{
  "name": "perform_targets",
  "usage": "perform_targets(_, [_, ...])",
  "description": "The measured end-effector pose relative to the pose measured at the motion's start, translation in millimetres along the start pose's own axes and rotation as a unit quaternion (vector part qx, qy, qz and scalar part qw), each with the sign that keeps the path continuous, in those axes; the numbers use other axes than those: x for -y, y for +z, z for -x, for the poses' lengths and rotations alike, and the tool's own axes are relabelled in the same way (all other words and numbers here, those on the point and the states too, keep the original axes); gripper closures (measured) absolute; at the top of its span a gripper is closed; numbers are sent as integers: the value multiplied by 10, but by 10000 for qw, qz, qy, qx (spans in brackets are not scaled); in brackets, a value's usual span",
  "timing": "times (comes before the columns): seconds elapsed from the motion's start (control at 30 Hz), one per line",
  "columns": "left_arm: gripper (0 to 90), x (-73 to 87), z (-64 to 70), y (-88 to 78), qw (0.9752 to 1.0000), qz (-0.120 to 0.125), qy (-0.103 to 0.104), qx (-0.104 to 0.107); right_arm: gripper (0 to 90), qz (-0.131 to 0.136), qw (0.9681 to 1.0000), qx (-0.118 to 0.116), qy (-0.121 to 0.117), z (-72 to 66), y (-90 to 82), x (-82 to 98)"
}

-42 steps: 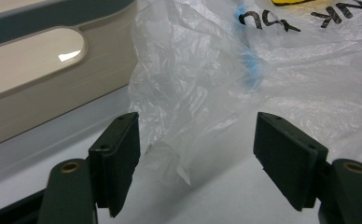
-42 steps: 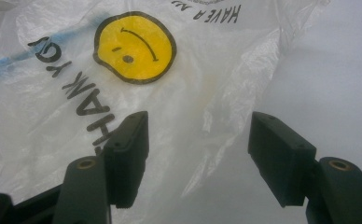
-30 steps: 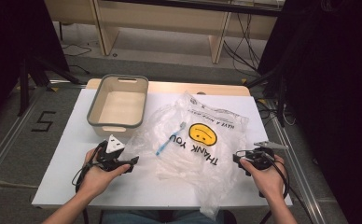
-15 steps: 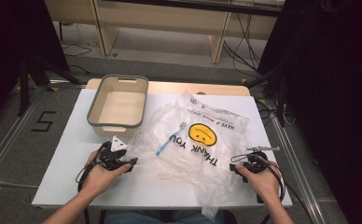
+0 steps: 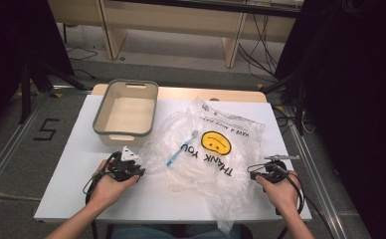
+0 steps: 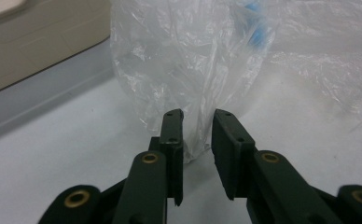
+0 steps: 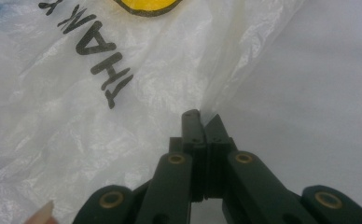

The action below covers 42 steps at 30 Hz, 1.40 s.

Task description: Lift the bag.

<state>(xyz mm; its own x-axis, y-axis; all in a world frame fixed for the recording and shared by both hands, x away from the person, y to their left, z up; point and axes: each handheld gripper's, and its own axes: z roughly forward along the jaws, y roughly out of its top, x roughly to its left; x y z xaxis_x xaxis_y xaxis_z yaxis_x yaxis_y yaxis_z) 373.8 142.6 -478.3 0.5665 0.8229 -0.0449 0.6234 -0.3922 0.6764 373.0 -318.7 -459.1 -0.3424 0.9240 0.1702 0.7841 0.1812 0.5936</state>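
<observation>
The right claw (image 7: 202, 122) is pinched tight on the edge of the crinkled clear plastic bag with a yellow smiley print (image 5: 216, 149), which lies spread on the white surface (image 5: 71, 169). The left claw (image 6: 198, 122) has just been closing, its jaws a little apart around a fold without pressing it. The film is thin, so uneven pulling could tear it, or tip the blue toothbrush (image 5: 181, 148) out.

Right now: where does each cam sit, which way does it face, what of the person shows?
High view: above the person's side, looking forward and down on the table; both forearms, left gripper, right gripper.
Left gripper view: on that gripper, along its jaws, a narrow gap between them, bag film in it.
Right gripper view: along jaws pinched on the bag's edge.
Shared: the plastic bag.
</observation>
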Motion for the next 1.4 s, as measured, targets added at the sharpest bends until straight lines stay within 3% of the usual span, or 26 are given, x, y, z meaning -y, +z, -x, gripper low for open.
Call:
perform_targets(0.3, [872,-14,14,-6,10000,-68,38,23,900,82,9999,63,9,33,-24,-19])
perform_targets(0.6, [887,-12,113,-53,9995,-144,151,257,900,197,9996,202,9,95,-46,-77])
perform_targets(0.9, [888,-45,384,-66,9972,-166,379,616,900,420,9978,507,24,275,-47,-268])
perform_targets(1.13, [887,-148,664,13,9931,-179,631,972,900,471,9964,702,39,387,76,-448])
perform_targets(1.27, [884,-192,742,70,9921,-168,744,1000,900,507,9952,837,-87,405,171,-541])
perform_targets(1.4, [873,-188,726,115,9922,-184,760,971,891,559,9938,935,-237,415,272,-571])
